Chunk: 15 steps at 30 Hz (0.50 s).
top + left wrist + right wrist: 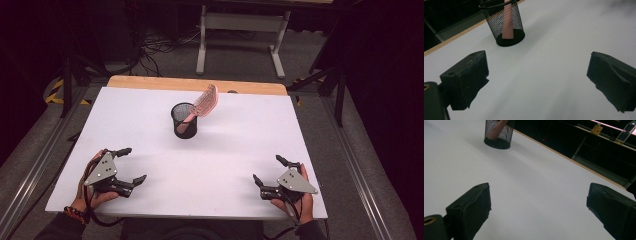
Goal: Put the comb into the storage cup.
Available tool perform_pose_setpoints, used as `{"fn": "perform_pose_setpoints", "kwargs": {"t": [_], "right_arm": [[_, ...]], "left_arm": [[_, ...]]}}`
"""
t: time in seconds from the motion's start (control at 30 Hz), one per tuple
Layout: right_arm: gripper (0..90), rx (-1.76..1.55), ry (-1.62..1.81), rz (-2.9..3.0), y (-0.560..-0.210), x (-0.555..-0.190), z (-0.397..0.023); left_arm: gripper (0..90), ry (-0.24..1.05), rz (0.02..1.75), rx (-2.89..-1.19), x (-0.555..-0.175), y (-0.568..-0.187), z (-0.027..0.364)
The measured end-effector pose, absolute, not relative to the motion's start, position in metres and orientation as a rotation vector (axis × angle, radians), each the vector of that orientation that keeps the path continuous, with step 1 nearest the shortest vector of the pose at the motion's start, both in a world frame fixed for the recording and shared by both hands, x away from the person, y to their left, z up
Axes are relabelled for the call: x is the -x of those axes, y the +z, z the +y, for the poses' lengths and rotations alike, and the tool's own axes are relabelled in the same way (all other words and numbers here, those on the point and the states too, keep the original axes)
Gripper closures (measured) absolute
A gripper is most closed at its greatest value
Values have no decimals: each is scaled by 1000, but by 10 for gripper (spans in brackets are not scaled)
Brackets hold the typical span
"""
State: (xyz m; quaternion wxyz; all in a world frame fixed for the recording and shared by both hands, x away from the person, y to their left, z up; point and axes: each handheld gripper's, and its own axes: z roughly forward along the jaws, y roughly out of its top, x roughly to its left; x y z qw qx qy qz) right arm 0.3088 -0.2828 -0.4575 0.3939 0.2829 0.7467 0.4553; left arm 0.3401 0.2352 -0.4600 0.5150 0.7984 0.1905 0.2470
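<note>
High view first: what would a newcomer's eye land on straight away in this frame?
The pink plastic hairbrush draws the eye first: it stands handle-down in the black wire-mesh cup near the far middle of the white table, its head leaning out to the right. Next come the left gripper and right gripper, both open and empty, at the near corners.

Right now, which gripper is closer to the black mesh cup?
Left. The left gripper sits near the table's front left, the cup ahead and to its right. The right gripper is at the front right, farther off.
</note>
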Motion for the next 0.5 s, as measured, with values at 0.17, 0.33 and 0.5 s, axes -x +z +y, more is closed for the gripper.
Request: {"fn": "perform_pose_setpoints", "kwargs": {"t": [0.17, 0.33, 0.5], "right_arm": [[58, -707, 1141, 1895, -457, -308, -281], [56, -682, 1118, 1905, -458, -307, -277], [56, -686, 1125, 1908, -459, -309, -276]], "left_arm": [[46, 592, 463, -1920, -341, -460, 236], [46, 602, 466, -1925, -342, -460, 236], [47, 606, 475, -1913, -343, -460, 237]]}}
